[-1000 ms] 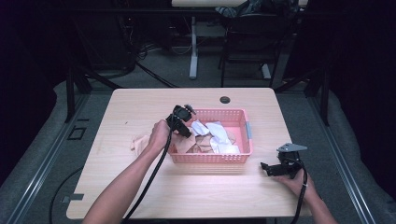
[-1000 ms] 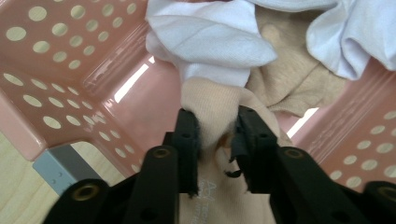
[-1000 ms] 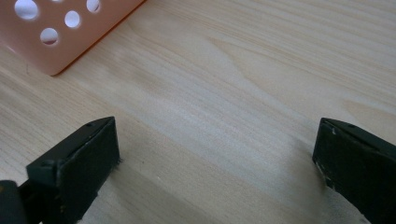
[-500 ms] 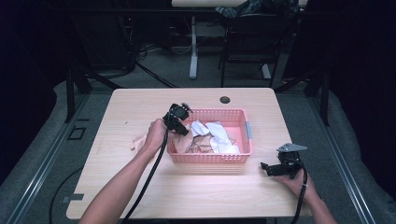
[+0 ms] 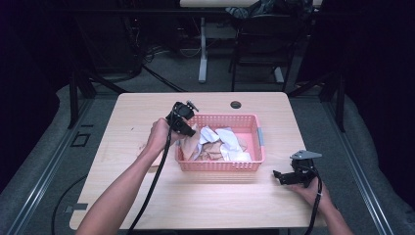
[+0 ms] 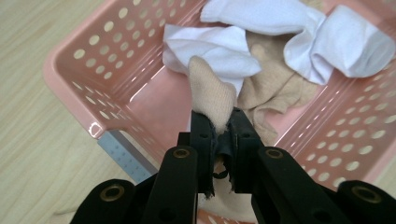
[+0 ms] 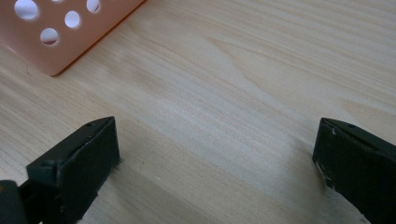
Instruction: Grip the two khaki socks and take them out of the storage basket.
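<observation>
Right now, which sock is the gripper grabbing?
Find the pink basket in the middle of the table. At its left end the left gripper pinches a beige sock. It is the one pulled up, unlike the white socks lying flat.

Wide bare table lies open in front of the pink basket, whose walls and heaped socks block low passes.

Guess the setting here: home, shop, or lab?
Probably a lab or recording room: a bare wooden table on grey carpet, dark surrounds with cables and desk legs behind, and a pink basket of socks staged for handling.
</observation>
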The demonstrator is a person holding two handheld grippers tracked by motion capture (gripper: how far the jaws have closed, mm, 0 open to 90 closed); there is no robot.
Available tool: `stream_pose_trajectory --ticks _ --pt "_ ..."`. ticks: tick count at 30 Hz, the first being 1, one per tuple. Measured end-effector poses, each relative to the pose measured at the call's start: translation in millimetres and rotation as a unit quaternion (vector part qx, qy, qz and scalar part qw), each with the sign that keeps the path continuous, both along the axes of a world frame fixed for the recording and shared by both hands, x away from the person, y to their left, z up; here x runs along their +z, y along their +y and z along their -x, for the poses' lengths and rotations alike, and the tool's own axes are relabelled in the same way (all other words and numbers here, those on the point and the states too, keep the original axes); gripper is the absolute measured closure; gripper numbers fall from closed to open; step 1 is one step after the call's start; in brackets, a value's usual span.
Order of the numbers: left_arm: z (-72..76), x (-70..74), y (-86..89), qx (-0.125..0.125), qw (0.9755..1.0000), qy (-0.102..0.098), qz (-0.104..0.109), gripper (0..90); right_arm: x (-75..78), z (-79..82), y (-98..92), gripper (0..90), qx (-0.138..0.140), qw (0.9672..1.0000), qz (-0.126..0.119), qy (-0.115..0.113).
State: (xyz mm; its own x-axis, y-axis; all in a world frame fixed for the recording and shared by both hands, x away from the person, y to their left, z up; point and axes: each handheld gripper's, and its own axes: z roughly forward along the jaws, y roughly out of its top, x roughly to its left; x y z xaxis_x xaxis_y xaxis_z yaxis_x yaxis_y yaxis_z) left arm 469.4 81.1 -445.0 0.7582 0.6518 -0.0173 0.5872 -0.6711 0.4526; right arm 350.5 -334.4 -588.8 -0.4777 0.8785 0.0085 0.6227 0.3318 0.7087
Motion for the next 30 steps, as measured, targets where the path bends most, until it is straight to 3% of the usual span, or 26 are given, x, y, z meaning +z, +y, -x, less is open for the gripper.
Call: stream_pose_trajectory --ticks 13,19,30 --pt "-3.1 39.5 2.2 -0.008 0.9998 -0.019 0.0 82.8 0.3 -0.1 -0.2 0.0 0.001 1.0 0.003 0.001" --pt "-3.4 55.8 4.0 -0.005 0.9995 -0.03 0.011 82.8 0.1 -0.1 -0.2 0.0 0.0 1.0 0.003 0.001" --pt "-4.0 91.2 27.0 0.01 0.9982 -0.053 0.026 82.8 0.0 -0.1 0.0 0.0 0.001 1.0 0.001 0.0"
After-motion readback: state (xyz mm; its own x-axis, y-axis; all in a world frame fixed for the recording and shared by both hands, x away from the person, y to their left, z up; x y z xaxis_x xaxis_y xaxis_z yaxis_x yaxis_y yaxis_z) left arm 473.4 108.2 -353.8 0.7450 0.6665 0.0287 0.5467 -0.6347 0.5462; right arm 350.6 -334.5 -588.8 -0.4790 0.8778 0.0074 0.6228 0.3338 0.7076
